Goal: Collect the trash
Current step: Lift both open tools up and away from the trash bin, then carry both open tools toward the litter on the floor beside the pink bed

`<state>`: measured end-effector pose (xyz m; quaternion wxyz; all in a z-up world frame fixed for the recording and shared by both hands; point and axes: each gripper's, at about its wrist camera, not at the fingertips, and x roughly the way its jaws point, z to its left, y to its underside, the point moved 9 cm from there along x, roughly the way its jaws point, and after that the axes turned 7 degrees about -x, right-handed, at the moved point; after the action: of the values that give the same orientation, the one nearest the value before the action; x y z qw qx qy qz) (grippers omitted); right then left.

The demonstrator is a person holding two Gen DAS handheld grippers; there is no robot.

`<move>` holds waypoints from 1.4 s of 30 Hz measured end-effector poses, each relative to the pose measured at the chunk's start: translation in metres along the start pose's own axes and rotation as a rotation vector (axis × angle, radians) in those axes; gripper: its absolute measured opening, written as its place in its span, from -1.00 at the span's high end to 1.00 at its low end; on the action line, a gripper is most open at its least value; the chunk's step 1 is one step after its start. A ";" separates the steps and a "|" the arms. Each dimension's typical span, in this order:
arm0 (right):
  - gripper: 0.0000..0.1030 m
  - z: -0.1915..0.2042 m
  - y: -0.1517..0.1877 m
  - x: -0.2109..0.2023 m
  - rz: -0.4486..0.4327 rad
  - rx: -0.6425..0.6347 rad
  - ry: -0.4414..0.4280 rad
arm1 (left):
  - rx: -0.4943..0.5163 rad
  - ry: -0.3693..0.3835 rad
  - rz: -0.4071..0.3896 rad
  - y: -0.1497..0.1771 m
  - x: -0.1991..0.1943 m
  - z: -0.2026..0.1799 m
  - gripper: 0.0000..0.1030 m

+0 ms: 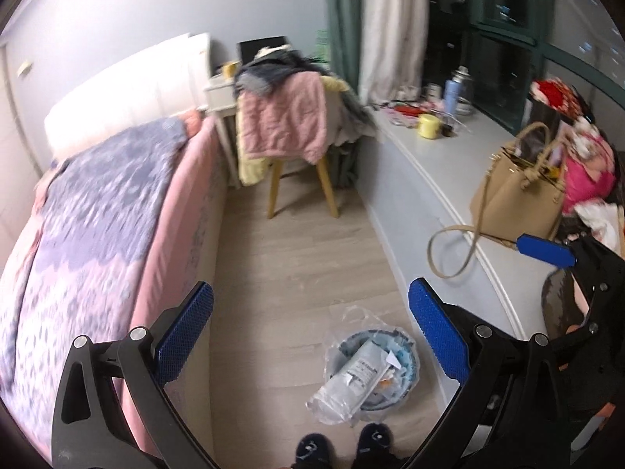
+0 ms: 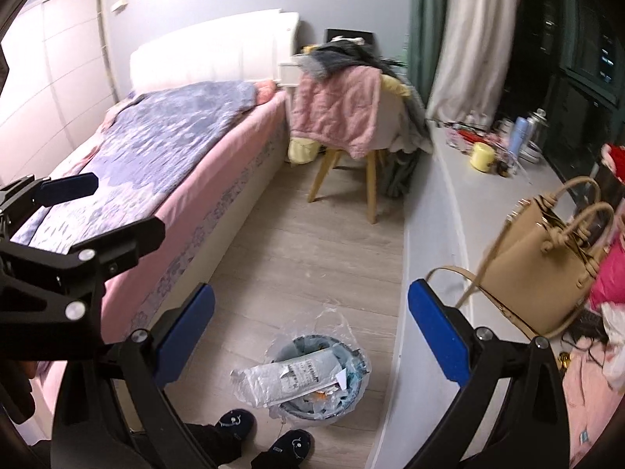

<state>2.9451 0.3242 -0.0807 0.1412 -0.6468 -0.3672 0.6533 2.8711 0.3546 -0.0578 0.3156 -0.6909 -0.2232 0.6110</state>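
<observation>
A small blue trash bin (image 1: 406,359) lined with a clear plastic bag stands on the wood floor, stuffed with a grey-white plastic package (image 1: 351,383) and paper scraps. It also shows in the right wrist view (image 2: 351,351), with the package (image 2: 285,383) sticking out to the left. My left gripper (image 1: 312,332) is open and empty, held above the bin. My right gripper (image 2: 312,336) is open and empty, also above the bin. Each gripper shows at the edge of the other's view: the right one (image 1: 547,250), the left one (image 2: 70,191).
A bed (image 1: 97,215) with pink and purple bedding runs along the left. A chair (image 1: 289,133) piled with clothes stands at the far end. A window ledge (image 1: 437,179) on the right holds a tan handbag (image 1: 519,195), a yellow cup (image 1: 429,126), bottles and clothes. My slippered feet (image 1: 340,445) are beside the bin.
</observation>
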 end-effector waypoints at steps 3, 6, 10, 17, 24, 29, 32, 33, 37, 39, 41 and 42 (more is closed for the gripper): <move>-0.88 0.023 -0.004 -0.002 0.006 -0.062 -0.052 | -0.061 -0.071 0.007 0.011 -0.005 0.027 -0.88; -0.88 0.046 -0.006 -0.004 -0.001 -0.123 -0.086 | -0.140 -0.135 -0.005 0.025 -0.019 0.065 -0.88; -0.88 0.090 -0.010 -0.007 -0.003 -0.207 -0.145 | -0.247 -0.207 -0.009 0.046 -0.040 0.113 -0.88; -0.88 0.191 0.000 -0.022 -0.013 -0.387 -0.286 | -0.378 -0.322 -0.032 0.102 -0.103 0.182 -0.88; -0.88 0.321 0.036 -0.063 -0.008 -0.570 -0.474 | -0.549 -0.466 -0.002 0.201 -0.189 0.257 -0.88; -0.88 0.404 0.062 -0.096 -0.014 -0.700 -0.589 | -0.657 -0.558 0.005 0.266 -0.255 0.296 -0.88; -0.88 0.462 0.080 -0.118 -0.021 -0.793 -0.680 | -0.742 -0.624 -0.001 0.306 -0.297 0.321 -0.88; -0.88 0.479 0.086 -0.124 -0.015 -0.819 -0.712 | -0.760 -0.641 0.000 0.313 -0.304 0.325 -0.88; -0.88 0.539 0.103 -0.147 -0.034 -0.947 -0.816 | -0.898 -0.765 -0.019 0.359 -0.358 0.361 -0.88; -0.87 0.567 0.110 -0.153 -0.039 -1.003 -0.861 | -0.949 -0.815 -0.026 0.374 -0.376 0.375 -0.88; -0.88 0.593 0.116 -0.159 -0.041 -1.052 -0.910 | -1.017 -0.879 -0.033 0.393 -0.398 0.393 -0.88; -0.88 0.612 0.118 -0.162 -0.046 -1.086 -0.946 | -1.052 -0.915 -0.038 0.403 -0.410 0.402 -0.88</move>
<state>2.4182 -0.0461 -0.1034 -0.3607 -0.2654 -0.6756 0.5856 2.3808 -0.1466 -0.0771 -0.1760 -0.4212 -0.6119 0.6459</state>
